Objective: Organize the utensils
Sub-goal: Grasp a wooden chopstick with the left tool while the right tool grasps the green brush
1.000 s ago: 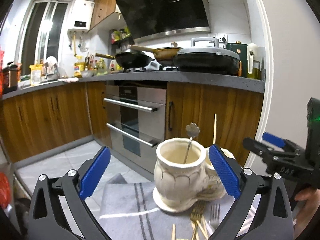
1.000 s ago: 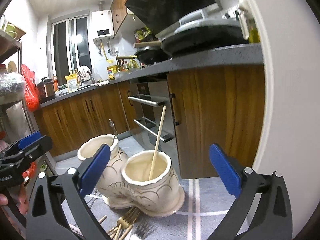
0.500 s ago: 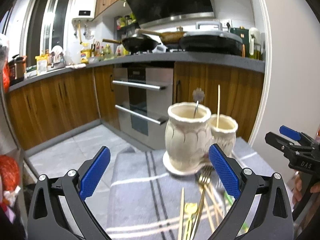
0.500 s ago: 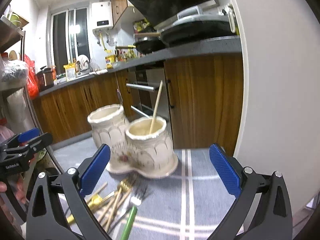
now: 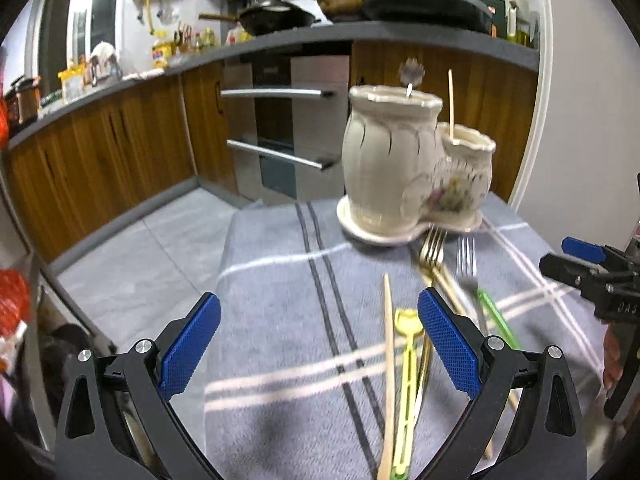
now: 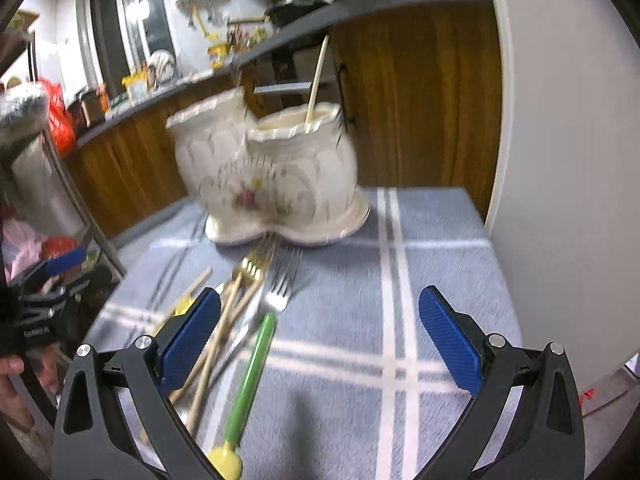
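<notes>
Gold fork (image 5: pixel 431 249) lies just beyond the spread left gripper (image 5: pixel 320 338)

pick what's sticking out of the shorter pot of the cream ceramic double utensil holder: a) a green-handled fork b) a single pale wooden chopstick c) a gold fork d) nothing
b: one pale wooden chopstick stands in the shorter pot of the cream ceramic double utensil holder, while the gold fork and the green-handled fork lie on the blue-grey striped cloth.
</notes>
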